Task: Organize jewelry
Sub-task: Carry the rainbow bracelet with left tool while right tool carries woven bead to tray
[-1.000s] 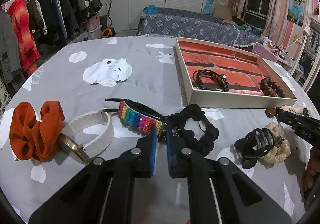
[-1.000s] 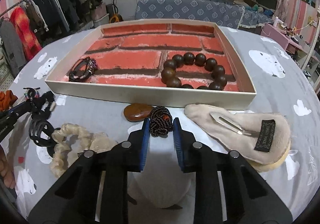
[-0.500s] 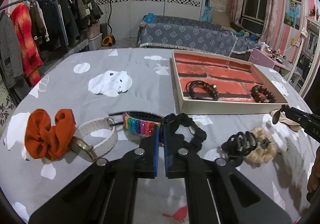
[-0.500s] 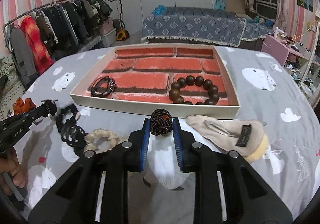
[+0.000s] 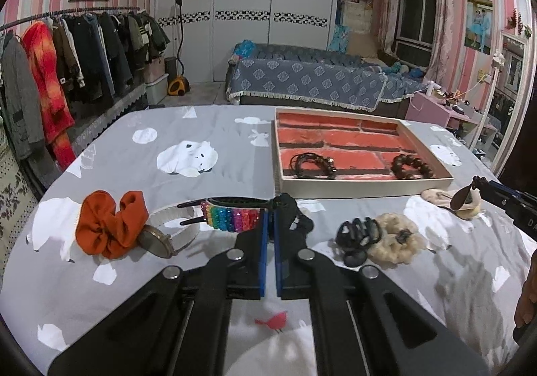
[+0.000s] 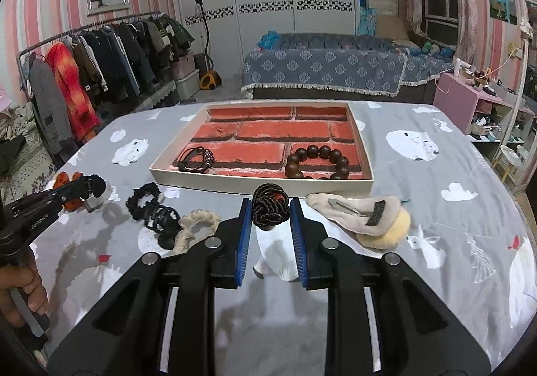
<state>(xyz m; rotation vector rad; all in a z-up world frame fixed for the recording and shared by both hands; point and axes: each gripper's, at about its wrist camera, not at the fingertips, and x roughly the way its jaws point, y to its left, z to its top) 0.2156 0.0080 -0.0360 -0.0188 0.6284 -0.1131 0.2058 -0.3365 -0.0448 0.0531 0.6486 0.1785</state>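
Observation:
My right gripper [image 6: 270, 208] is shut on a dark beaded cord bundle [image 6: 270, 209] and holds it above the table, in front of the brick-patterned tray [image 6: 261, 178]. A brown pendant [image 5: 461, 199] hangs from that bundle in the left wrist view. The tray holds a black cord bracelet [image 6: 196, 159] and a wooden bead bracelet [image 6: 317, 163]. My left gripper [image 5: 270, 218] is shut on the rainbow hair clip [image 5: 231, 216], lifted above the table; a black scrunchie [image 5: 298, 221] lies just behind its fingertips.
On the grey cloth lie an orange scrunchie [image 5: 110, 228], a white-strap watch [image 5: 167, 235], a black claw clip [image 5: 357, 233], a cream scrunchie [image 5: 396, 240] and a beige fabric hair clip [image 6: 365, 211]. A bed and clothes rack stand beyond the table.
Both grippers have risen from the table. The right one lifted the beaded bundle with its pendant. The left one closed on the rainbow clip and raised it.

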